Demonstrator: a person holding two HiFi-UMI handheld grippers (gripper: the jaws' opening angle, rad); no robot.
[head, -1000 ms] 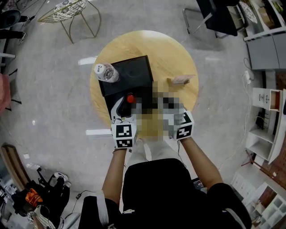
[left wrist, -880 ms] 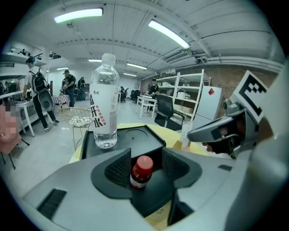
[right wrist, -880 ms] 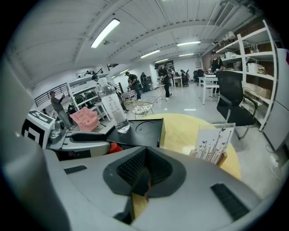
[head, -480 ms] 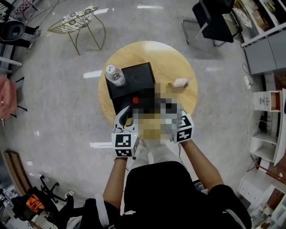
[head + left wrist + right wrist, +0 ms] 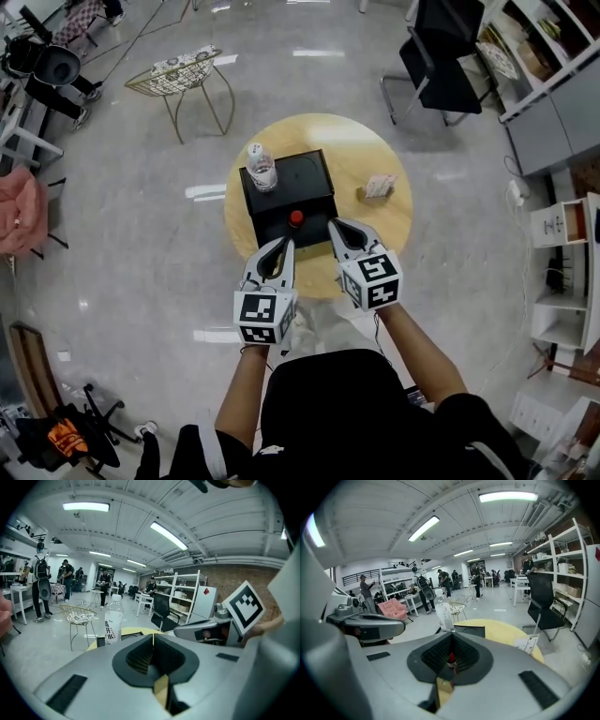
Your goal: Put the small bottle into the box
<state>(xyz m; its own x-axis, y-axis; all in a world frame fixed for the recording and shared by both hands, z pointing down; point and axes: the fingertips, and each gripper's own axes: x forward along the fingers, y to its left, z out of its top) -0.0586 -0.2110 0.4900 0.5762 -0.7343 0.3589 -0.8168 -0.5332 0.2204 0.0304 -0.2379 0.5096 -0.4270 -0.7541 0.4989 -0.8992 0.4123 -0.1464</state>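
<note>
- A round wooden surface (image 5: 367, 150) sits just above the middle of the head view, on a glossy grey floor (image 5: 131, 225).
- A black box (image 5: 291, 180) lies on the left half of the surface. A clear water bottle (image 5: 262, 167) stands upright at its upper left corner.
- The small bottle (image 5: 296, 218), red-capped, is at the box's near part. Whether it is inside or only against the near wall cannot be told.
- A small pale packet (image 5: 377, 187) lies right of the box, apart from it.
- The left gripper (image 5: 286, 245) hangs over the surface's lower edge. Its jaws have just been closing and now meet at the tips with nothing between them.
- The right gripper (image 5: 334, 226) is beside it, its tips also together and clamping nothing. In the right gripper view the red cap shows only through the hollow behind the tips.
- A wire chair (image 5: 183, 73) stands upper left, a black chair (image 5: 445, 56) upper right, a pink seat (image 5: 21, 211) at the left edge, and white shelving (image 5: 562, 281) along the right.
- The gripper views show strip ceiling lights (image 5: 86, 506) and people (image 5: 41, 581) standing well back.
</note>
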